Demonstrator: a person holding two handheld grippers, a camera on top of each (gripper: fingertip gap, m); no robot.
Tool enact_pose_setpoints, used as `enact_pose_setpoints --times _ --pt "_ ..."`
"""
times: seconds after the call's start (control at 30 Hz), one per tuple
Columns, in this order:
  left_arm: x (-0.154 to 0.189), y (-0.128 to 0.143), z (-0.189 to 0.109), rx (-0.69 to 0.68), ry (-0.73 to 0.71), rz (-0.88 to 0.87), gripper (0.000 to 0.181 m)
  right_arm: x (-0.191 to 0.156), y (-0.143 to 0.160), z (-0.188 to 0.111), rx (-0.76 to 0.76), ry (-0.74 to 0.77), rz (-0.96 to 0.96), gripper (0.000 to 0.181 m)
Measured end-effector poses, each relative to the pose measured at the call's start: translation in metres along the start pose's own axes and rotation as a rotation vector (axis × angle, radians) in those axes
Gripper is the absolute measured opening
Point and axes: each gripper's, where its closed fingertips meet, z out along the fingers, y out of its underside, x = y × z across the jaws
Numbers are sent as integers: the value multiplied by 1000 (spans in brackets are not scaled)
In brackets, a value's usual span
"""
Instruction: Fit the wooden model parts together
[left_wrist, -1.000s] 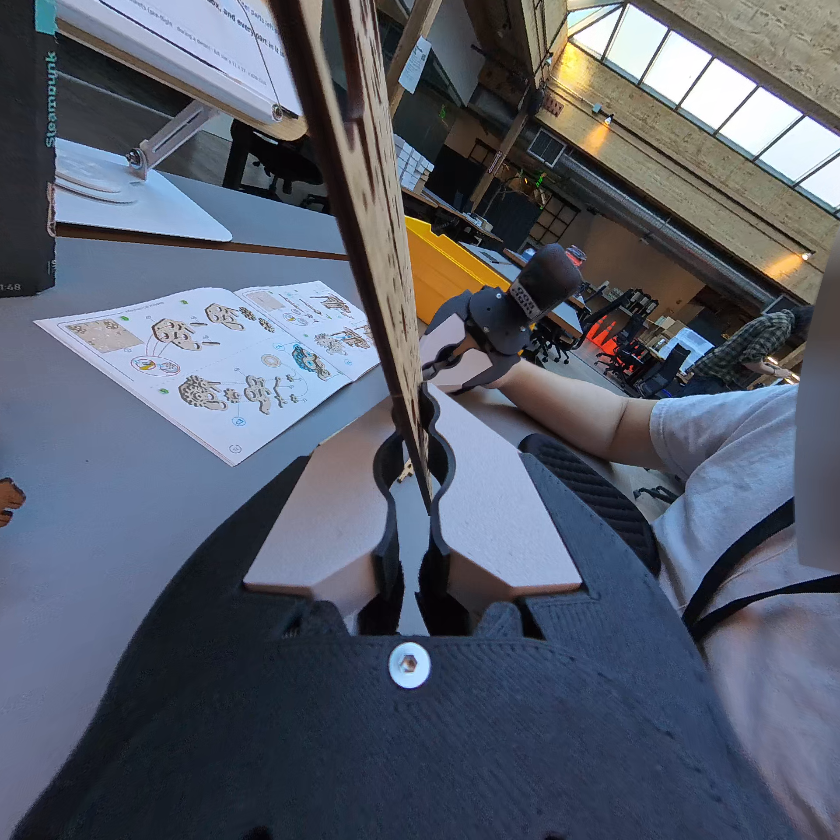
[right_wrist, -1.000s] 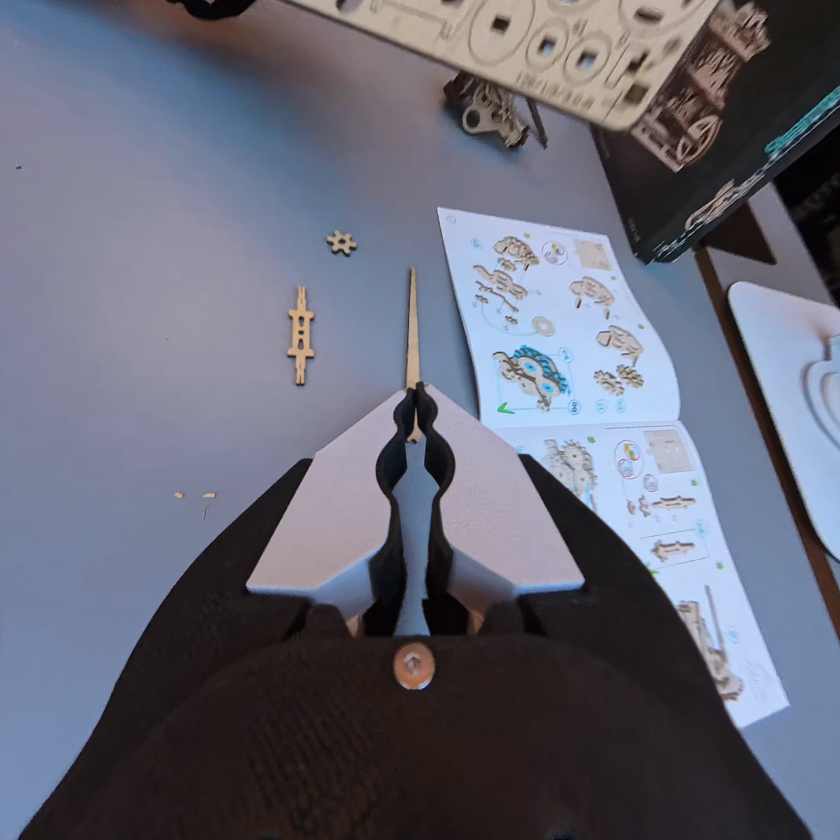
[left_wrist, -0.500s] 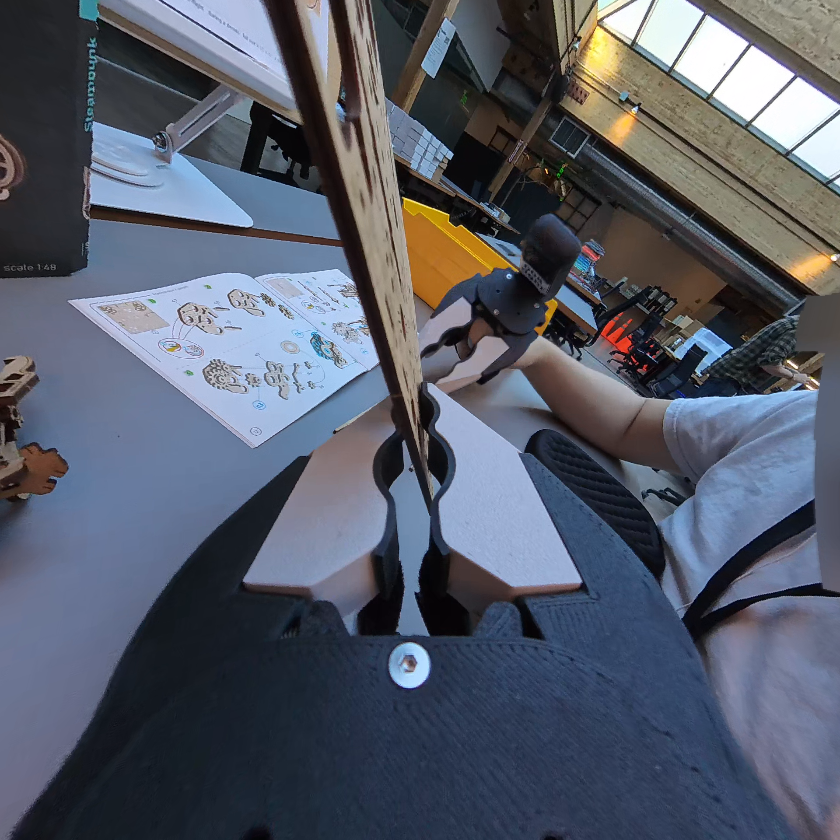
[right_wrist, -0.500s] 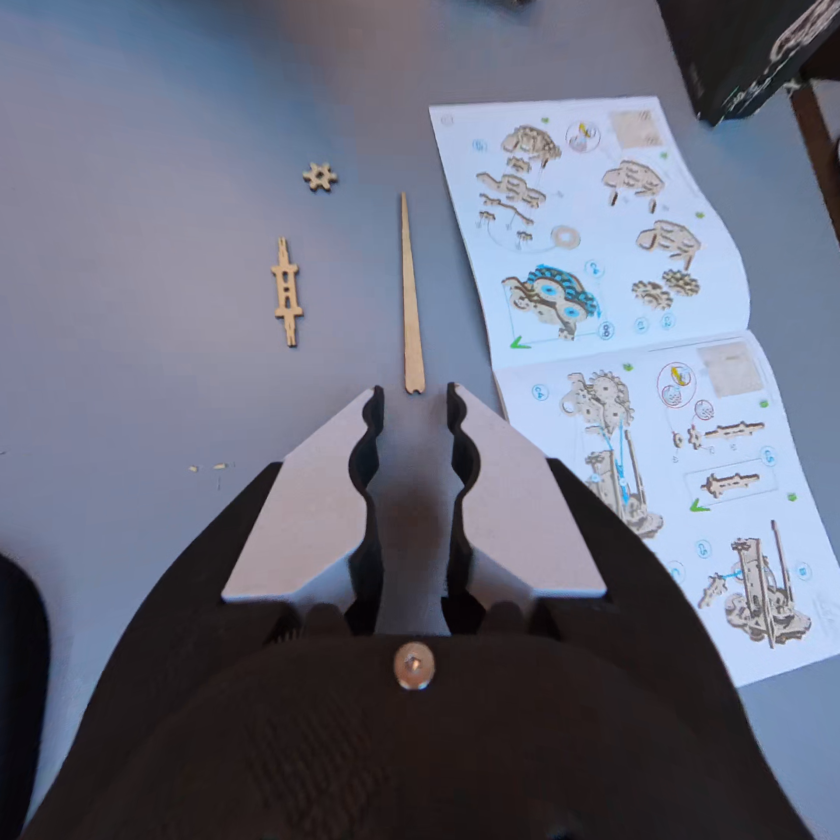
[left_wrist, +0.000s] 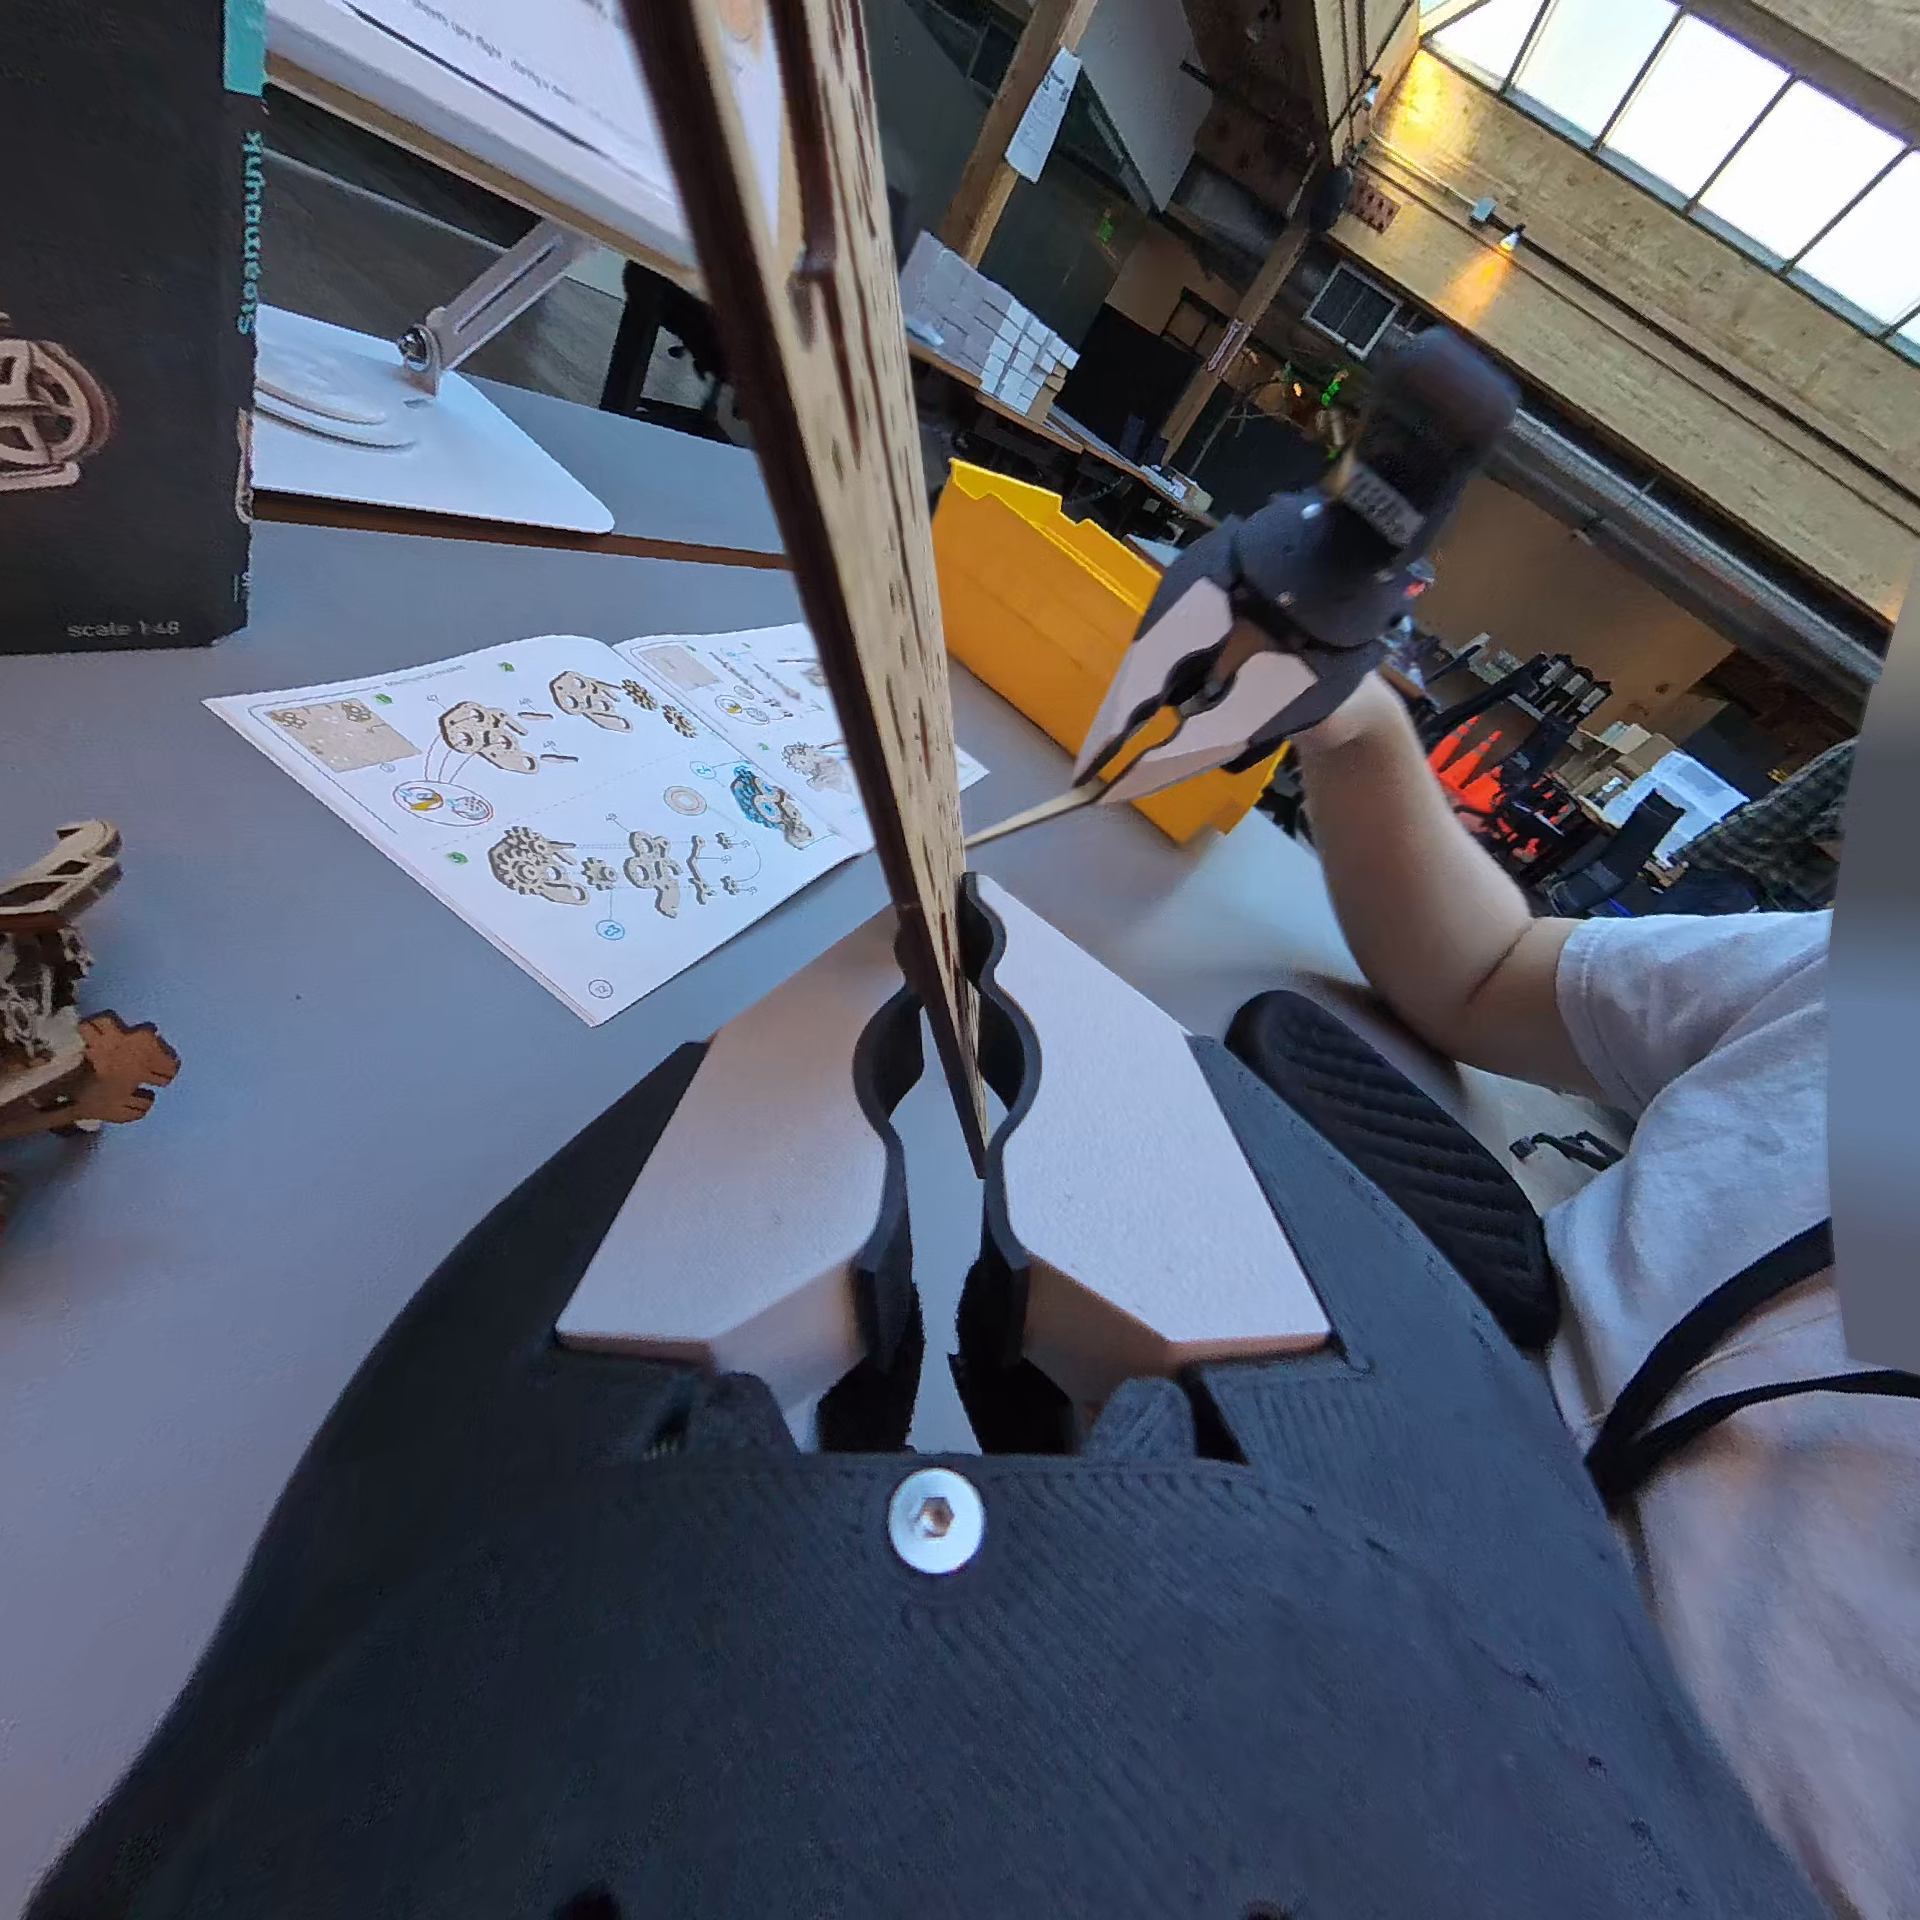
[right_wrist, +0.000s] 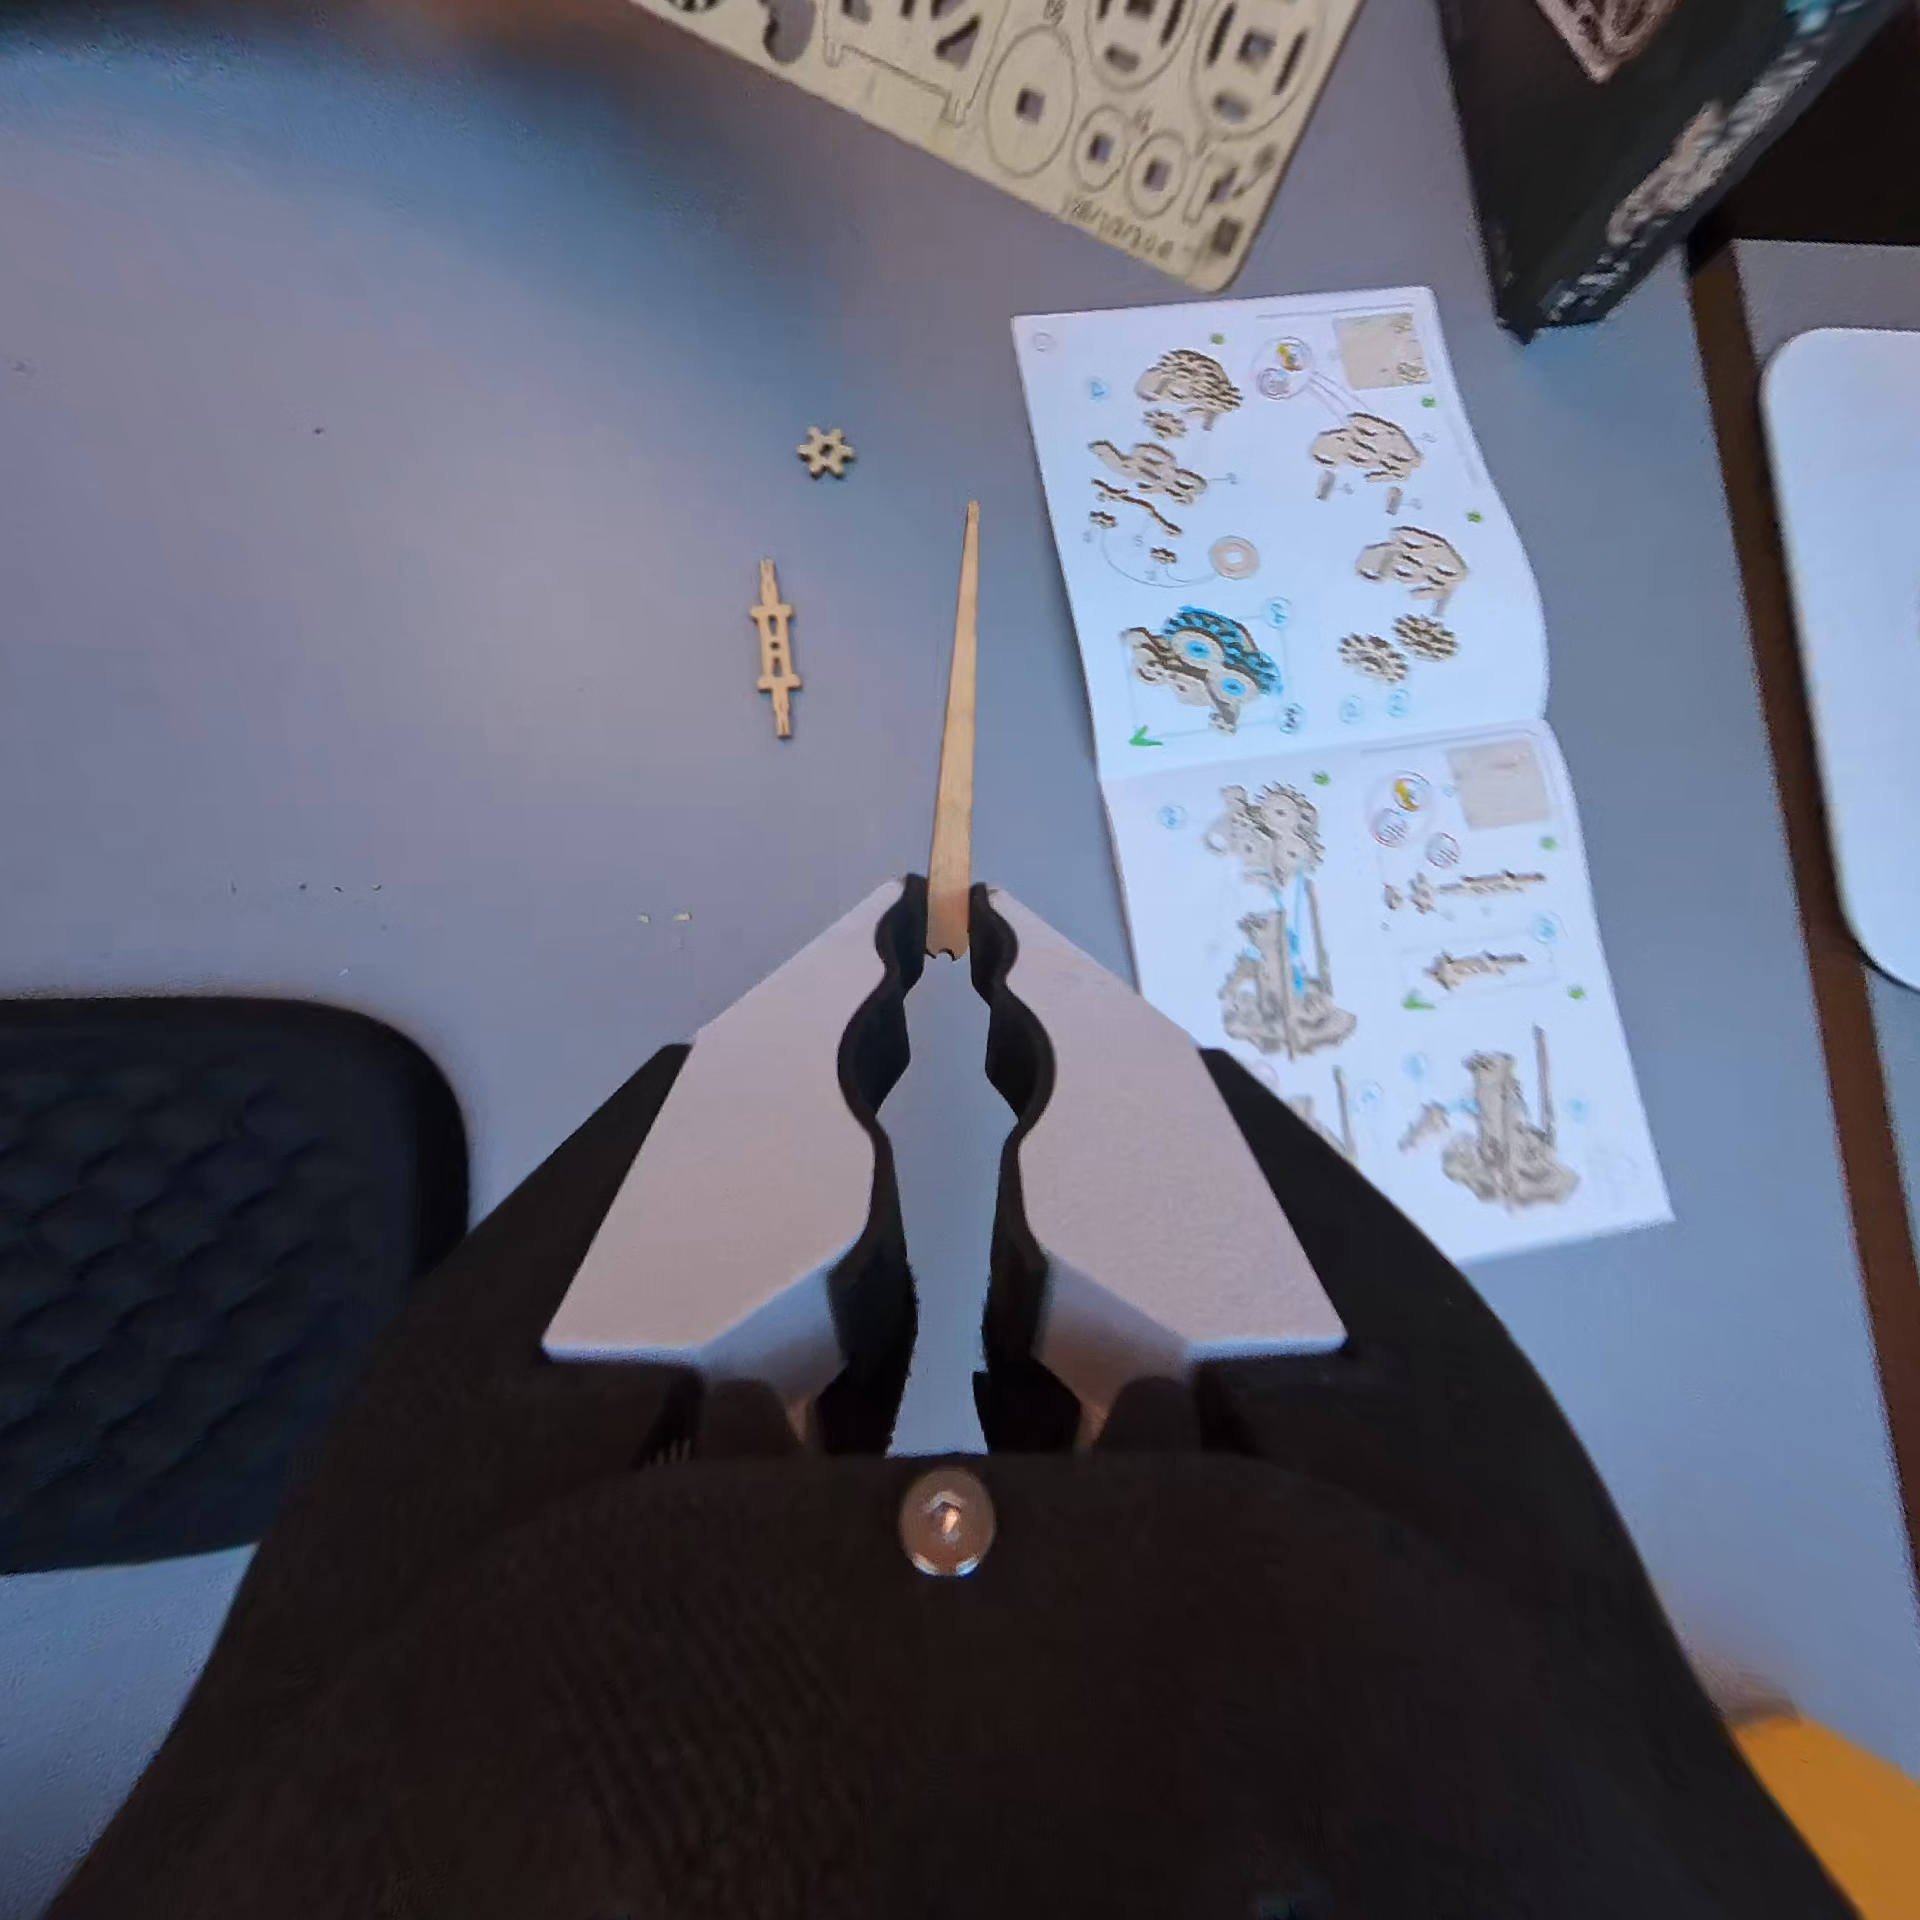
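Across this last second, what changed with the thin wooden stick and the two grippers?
The right gripper released the tapered stick onto the table, opened, then closed its jaws on the wide end again and raised it. The left gripper stayed clamped on the upright parts sheet.

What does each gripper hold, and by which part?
Left gripper: the wooden parts sheet, by its lower edge. Right gripper: the thin wooden stick, by its wide end.

Pale wood stick (right_wrist: 958, 727), matt grey table (right_wrist: 416, 520) (smooth), paper booklet (right_wrist: 1299, 623)
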Motion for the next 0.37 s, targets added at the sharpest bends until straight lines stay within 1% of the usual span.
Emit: enact_pose_setpoints --times 0.03,0.1,0.17,0.23,0.37 --pt "-3 3 2 -13 -26 6 0 4 -2 -14 -18 49 20 7" --pt "-9 9 6 -44 -89 29 0 -5 -11 -38 -8 47 80 6" --pt "-11 17 12 -73 -130 33 0 -11 -14 -52 -37 82 85 6" --pt "-7 22 19 -83 -121 5 0 -20 -12 -56 -88 102 75 6" --pt "4 30 32 -97 -93 -42 0 -32 -17 -46 -120 105 84 6"
